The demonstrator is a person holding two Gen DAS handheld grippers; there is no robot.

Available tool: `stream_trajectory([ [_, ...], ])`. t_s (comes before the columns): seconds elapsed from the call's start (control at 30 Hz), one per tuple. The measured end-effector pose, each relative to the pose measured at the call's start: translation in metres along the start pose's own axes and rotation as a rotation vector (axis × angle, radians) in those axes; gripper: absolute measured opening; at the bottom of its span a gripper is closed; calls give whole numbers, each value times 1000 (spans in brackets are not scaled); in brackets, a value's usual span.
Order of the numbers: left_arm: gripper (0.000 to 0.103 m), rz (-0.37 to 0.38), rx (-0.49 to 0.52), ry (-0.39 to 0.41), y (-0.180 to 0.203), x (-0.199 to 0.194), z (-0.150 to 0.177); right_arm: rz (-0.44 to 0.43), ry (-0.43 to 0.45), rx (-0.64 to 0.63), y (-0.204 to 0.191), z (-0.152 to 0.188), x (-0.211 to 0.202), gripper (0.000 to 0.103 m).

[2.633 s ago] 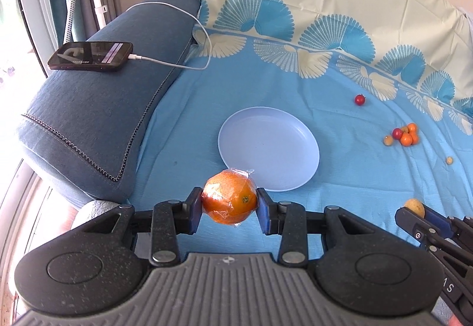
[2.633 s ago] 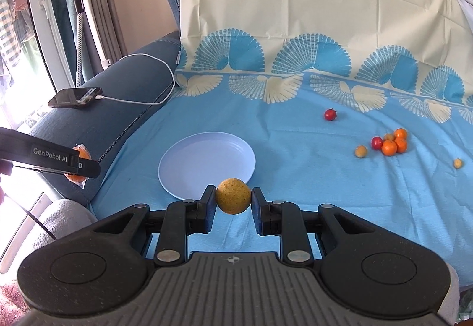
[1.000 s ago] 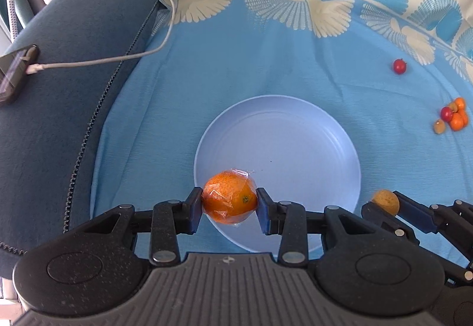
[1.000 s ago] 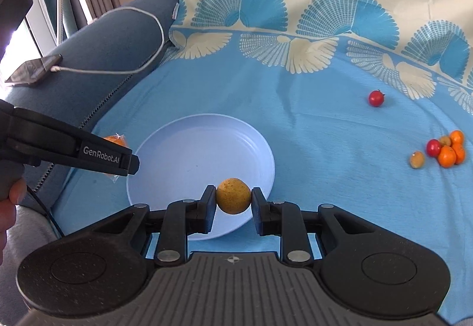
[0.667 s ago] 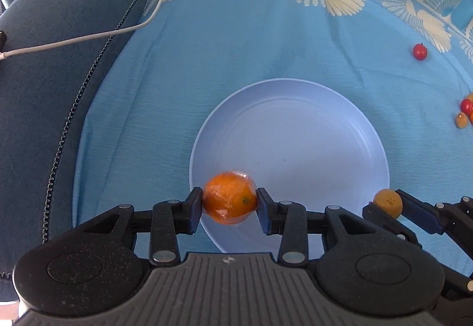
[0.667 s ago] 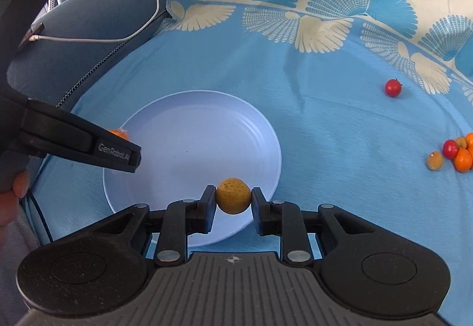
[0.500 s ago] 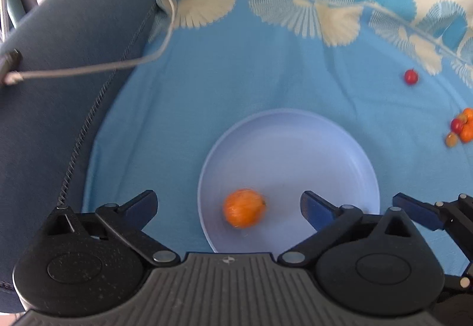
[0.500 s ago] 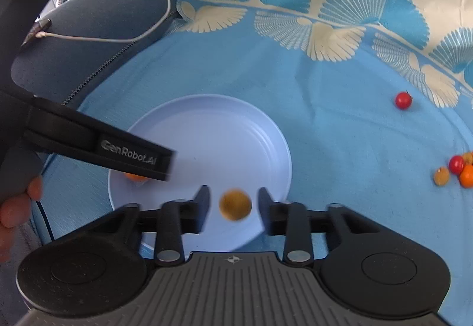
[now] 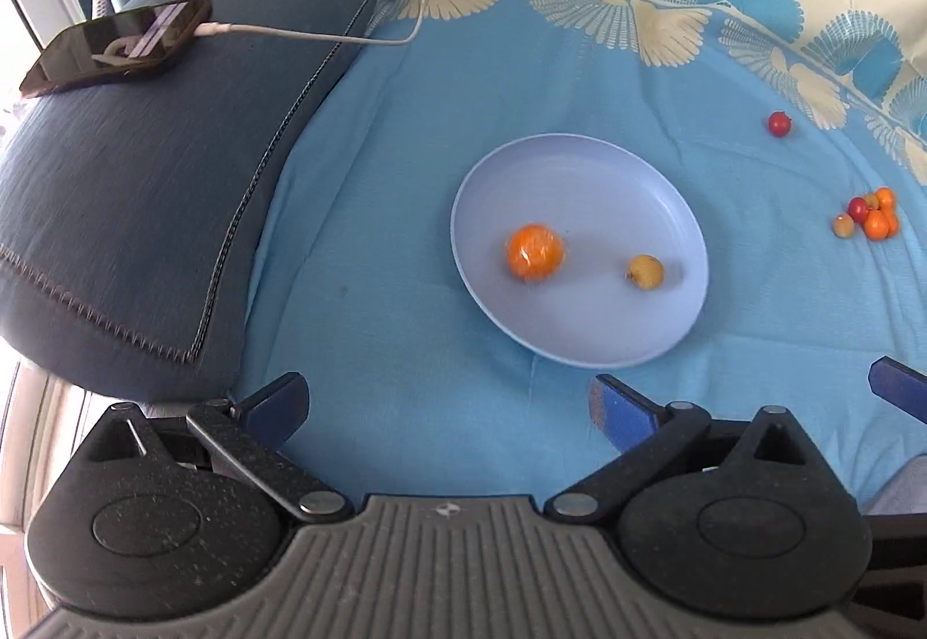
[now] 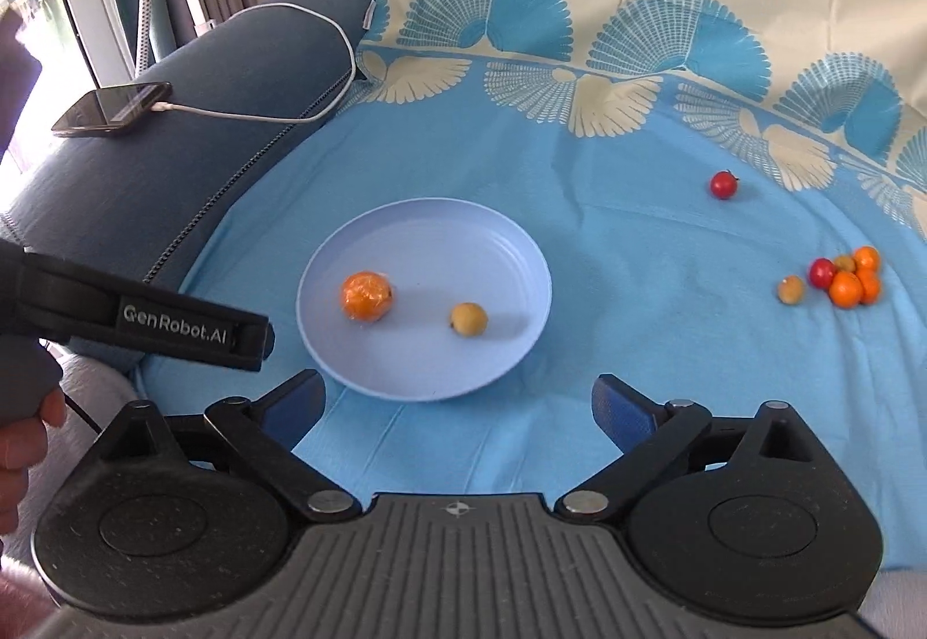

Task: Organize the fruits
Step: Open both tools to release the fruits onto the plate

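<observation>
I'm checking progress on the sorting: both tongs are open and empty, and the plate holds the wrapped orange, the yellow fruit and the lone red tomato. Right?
Not quite. The lone red tomato is not on the plate; the right wrist view shows it on the blue cloth. The plate holds only the wrapped orange and yellow fruit. The rest stands.

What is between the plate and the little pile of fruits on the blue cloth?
Nothing but bare blue cloth lies between the plate and the pile of fruits. The right wrist view shows it best.
</observation>
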State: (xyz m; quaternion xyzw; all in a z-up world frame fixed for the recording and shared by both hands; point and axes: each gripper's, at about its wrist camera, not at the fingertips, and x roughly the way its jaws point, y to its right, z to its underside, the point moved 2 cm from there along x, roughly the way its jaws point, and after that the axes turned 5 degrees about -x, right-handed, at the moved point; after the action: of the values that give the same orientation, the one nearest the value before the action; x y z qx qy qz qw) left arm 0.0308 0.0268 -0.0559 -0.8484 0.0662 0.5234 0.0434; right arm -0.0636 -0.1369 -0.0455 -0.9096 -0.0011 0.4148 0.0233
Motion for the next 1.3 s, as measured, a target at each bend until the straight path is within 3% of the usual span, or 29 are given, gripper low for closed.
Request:
stream_trajectory([
  [0.43, 103, 12, 13, 154, 9, -68, 36, 74, 157, -33, -13, 20, -77, 102],
  [0.87, 103, 16, 25, 209, 8, -93, 50, 104, 237, -41, -16, 33, -111, 102],
  [1.3, 103, 24, 38, 226, 9, -98, 53, 119, 253, -62, -18, 38, -120, 102],
])
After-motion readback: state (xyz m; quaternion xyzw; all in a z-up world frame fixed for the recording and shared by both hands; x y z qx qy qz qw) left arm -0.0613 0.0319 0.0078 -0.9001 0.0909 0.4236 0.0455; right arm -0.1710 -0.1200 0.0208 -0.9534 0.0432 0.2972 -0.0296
